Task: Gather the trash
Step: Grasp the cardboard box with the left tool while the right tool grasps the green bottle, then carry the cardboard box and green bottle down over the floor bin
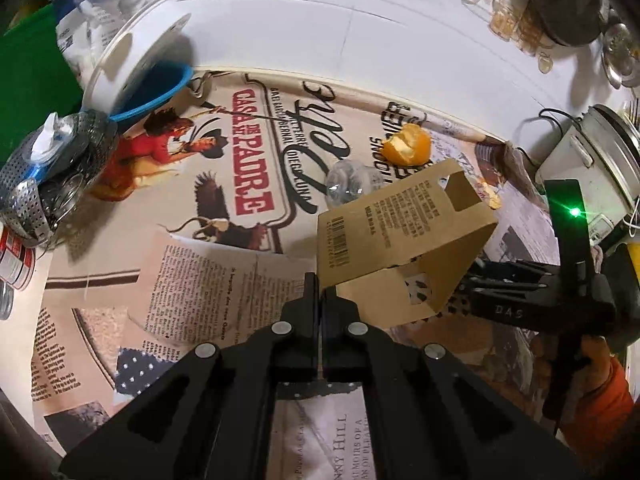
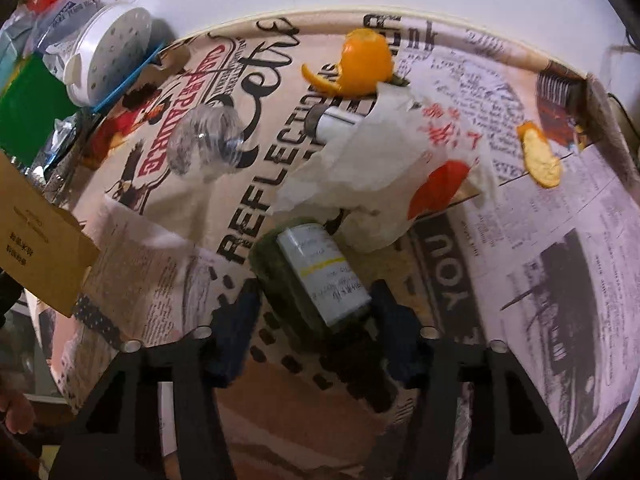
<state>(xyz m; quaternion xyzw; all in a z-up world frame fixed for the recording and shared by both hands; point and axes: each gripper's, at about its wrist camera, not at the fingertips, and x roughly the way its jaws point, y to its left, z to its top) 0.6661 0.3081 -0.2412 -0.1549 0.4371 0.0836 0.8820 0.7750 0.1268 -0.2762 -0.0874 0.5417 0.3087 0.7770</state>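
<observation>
Right gripper [image 2: 314,312]: fingers [image 2: 240,320] spread, one at each side of the small dark green bottle with a pale paper label [image 2: 310,276]. Pads near its sides; pressing or not cannot be told, because of blur. Bottle lying flat on the newsprint-patterned cloth of the counter [image 2: 560,260], long axis running from the gap between the fingers up and a little to the left, so almost along the pointing line of the gripper and across the closing direction. Good for a pinch over the short width, by judgement; main risk probably a roll or a slip of the round body.

Beyond the far end of the bottle and touching it or nearly: crumpled white paper wrapper with red print [image 2: 400,160]. Farther beyond the bottle: large curled orange peel [image 2: 360,64]. Up and left of the bottle: crushed clear plastic bottle [image 2: 208,148]. Far right of the bottle: small flat piece of orange peel [image 2: 540,156].

Left gripper [image 1: 320,292]: fingers [image 1: 310,296] pressed together, pinching the lower edge of the folded brown cardboard box with a barcode [image 1: 400,224], held clear above the cloth. Hand therefore occupied; green bottle clearly the business of the right hand, which is also the nearer one.
</observation>
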